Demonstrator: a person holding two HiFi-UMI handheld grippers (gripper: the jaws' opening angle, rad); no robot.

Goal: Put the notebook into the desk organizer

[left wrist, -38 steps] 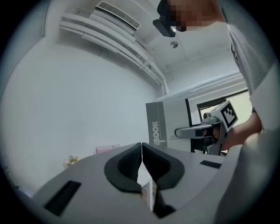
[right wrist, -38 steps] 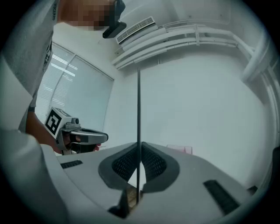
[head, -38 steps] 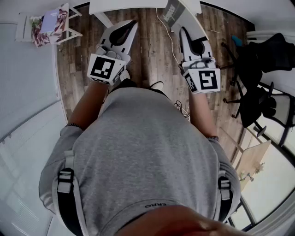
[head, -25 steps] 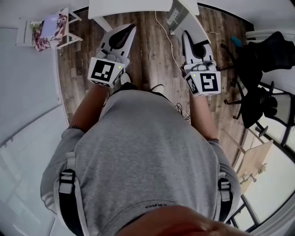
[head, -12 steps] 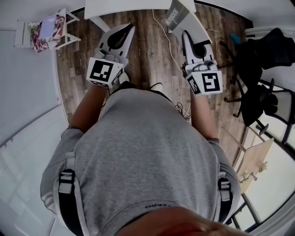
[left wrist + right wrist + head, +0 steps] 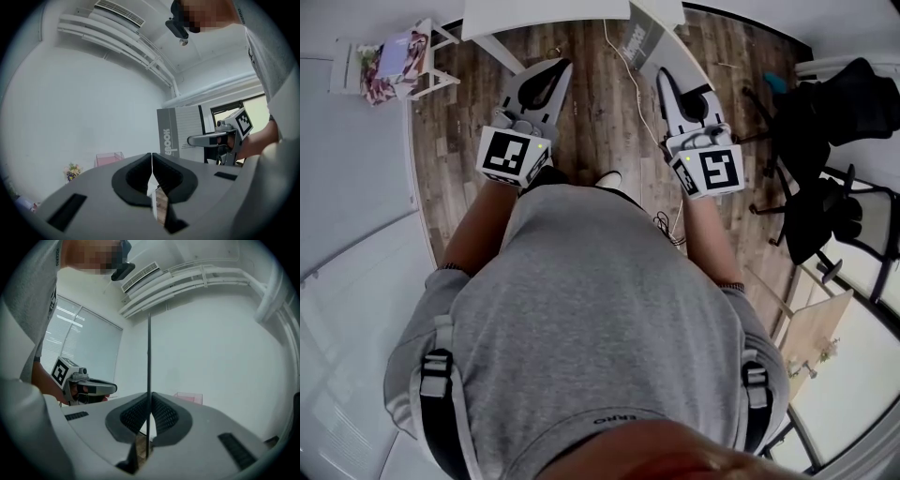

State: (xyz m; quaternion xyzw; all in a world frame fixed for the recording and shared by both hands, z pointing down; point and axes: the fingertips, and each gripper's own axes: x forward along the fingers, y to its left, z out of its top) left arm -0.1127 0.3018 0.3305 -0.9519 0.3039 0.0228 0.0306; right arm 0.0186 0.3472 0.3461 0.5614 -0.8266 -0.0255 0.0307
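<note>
A thin grey notebook [image 6: 640, 39] with white lettering stands upright on its edge in my right gripper [image 6: 662, 75], which is shut on it. In the right gripper view the notebook [image 6: 149, 357] is an edge-on dark line rising from between the pads. From the left gripper view its grey cover [image 6: 180, 133] faces me, with the right gripper [image 6: 191, 139] level against it. My left gripper [image 6: 557, 67] is shut with nothing in it and points forward beside the right one. A pink see-through desk organizer [image 6: 109, 158] [image 6: 190, 398] stands far ahead by the white wall.
A white table [image 6: 534, 14] edges the top of the head view over a wooden floor [image 6: 600, 112]. A small white rack with magazines [image 6: 394, 56] stands at the upper left. Black office chairs [image 6: 834, 122] crowd the right. A cable [image 6: 623, 61] trails over the floor.
Both grippers have moved on over the floor, and the table, rack and notebook have slid a little left in the head view. The jaws stay as they were.
</note>
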